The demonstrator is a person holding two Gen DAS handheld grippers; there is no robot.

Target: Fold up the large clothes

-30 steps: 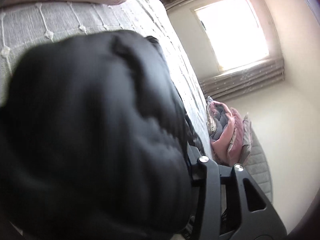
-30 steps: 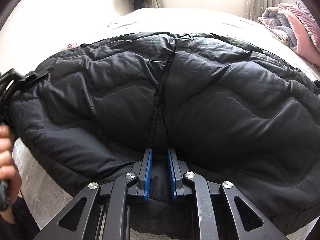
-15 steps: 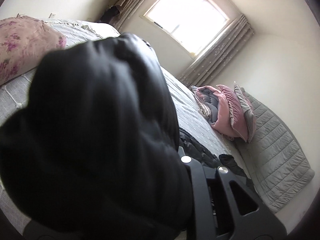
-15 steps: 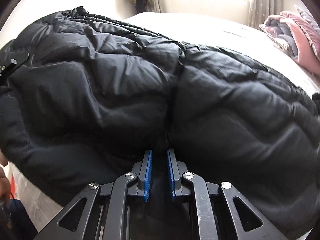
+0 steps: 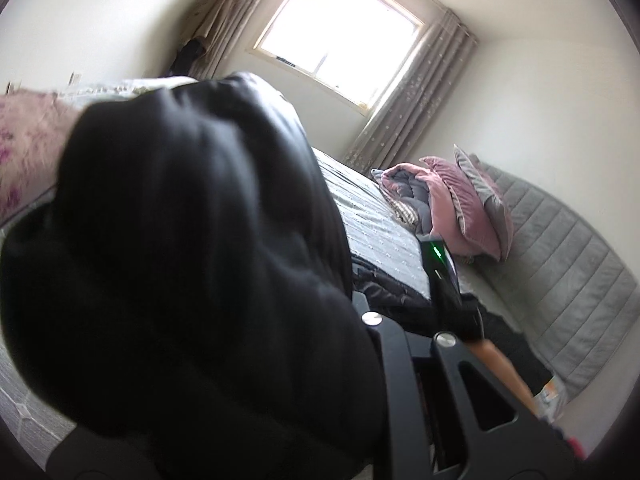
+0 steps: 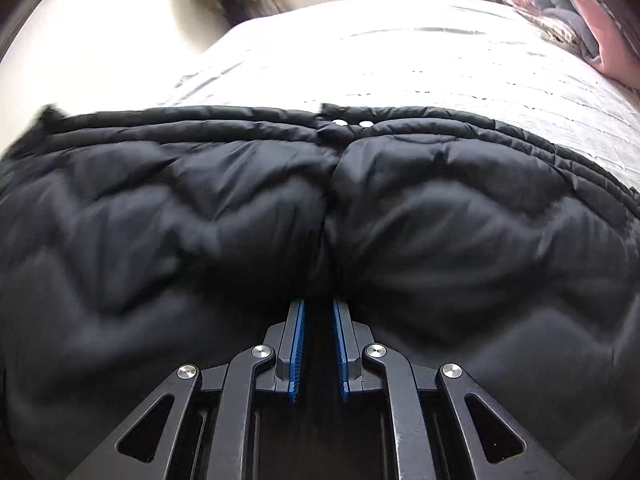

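A black puffer jacket (image 6: 200,208) lies across the pale bedspread (image 6: 400,52), its far edge showing two silver snaps (image 6: 340,122). My right gripper (image 6: 319,308) is shut on a fold of it, with dark fabric pinched between the blue pads (image 6: 298,344). In the left wrist view a bulging mass of the same jacket (image 5: 180,260) hangs over my left gripper (image 5: 320,288) and hides its fingertips. Only the right-hand linkage shows. The fabric is lifted with that gripper, off the bed.
Pink and grey bedding (image 5: 460,204) is piled at the far side of the bed, against a grey quilted panel (image 5: 560,248). A floral pillow (image 5: 24,152) lies at the left. A window (image 5: 340,28) with curtains is behind. A black device with a green light (image 5: 436,252) is nearby.
The left gripper rolled upright and rose with the jacket bunched over it. The right gripper carried its fold forward across the jacket, so the bare bedspread now shows beyond the jacket's edge.
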